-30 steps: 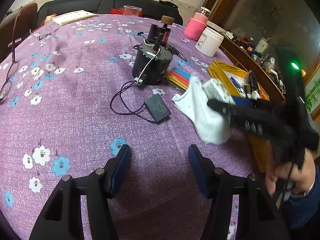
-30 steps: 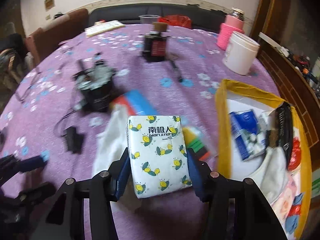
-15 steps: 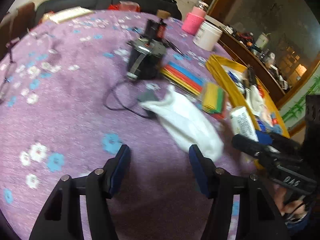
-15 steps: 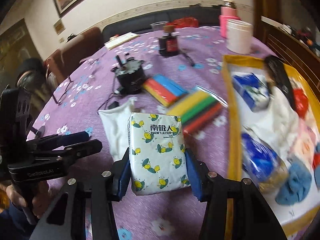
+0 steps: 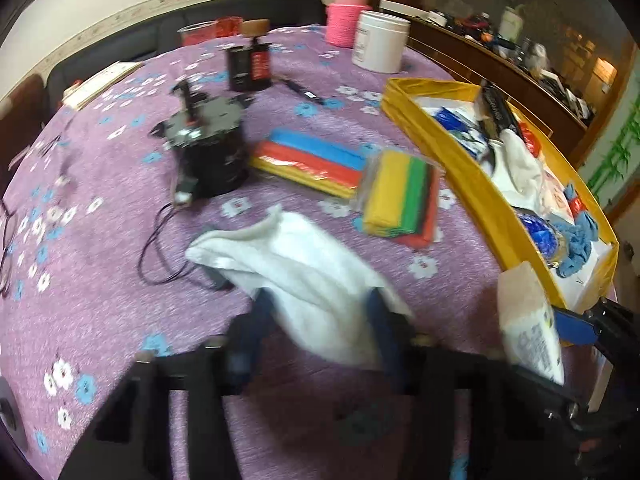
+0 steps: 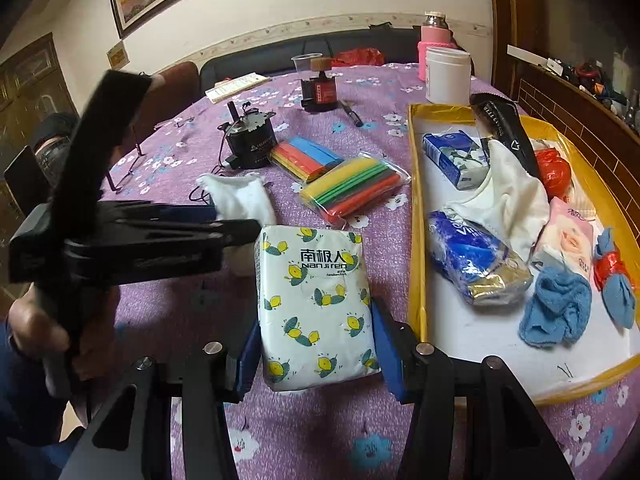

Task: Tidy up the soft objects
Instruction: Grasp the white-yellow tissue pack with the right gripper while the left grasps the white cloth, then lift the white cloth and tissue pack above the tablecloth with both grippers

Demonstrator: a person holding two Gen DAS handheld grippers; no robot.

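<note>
The left gripper [image 5: 316, 320] has just been closing its 2 fingers on the white cloth [image 5: 304, 264], which lies bunched between them on the purple desk [image 5: 100, 280]. The right gripper [image 6: 316, 356] has its fingers clamped on a tissue pack [image 6: 316, 304] printed with lemons, held just beside the yellow tray [image 6: 416, 240]. 2 packs of coloured strips [image 6: 348, 192] lie beyond, near a black motor [image 6: 252, 144].
</note>
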